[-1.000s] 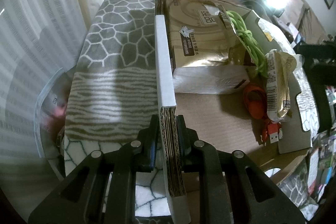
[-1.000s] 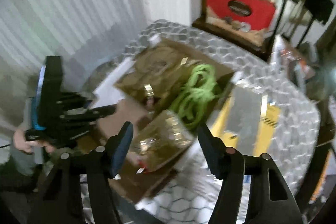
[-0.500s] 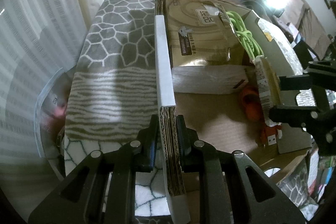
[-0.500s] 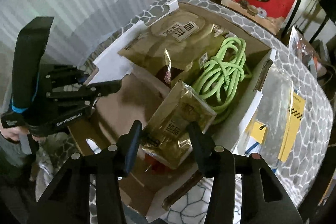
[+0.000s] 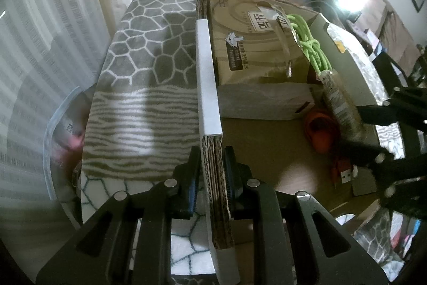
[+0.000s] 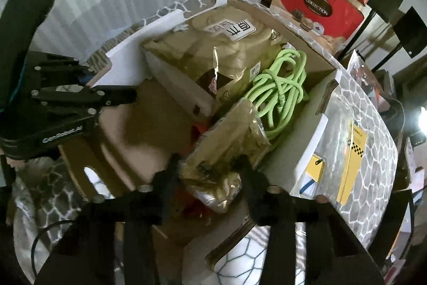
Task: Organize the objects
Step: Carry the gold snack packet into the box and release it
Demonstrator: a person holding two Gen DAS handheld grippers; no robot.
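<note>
Near left floor of the box lies bare; tissue pack, green cable and packet fill the far and right.
</note>
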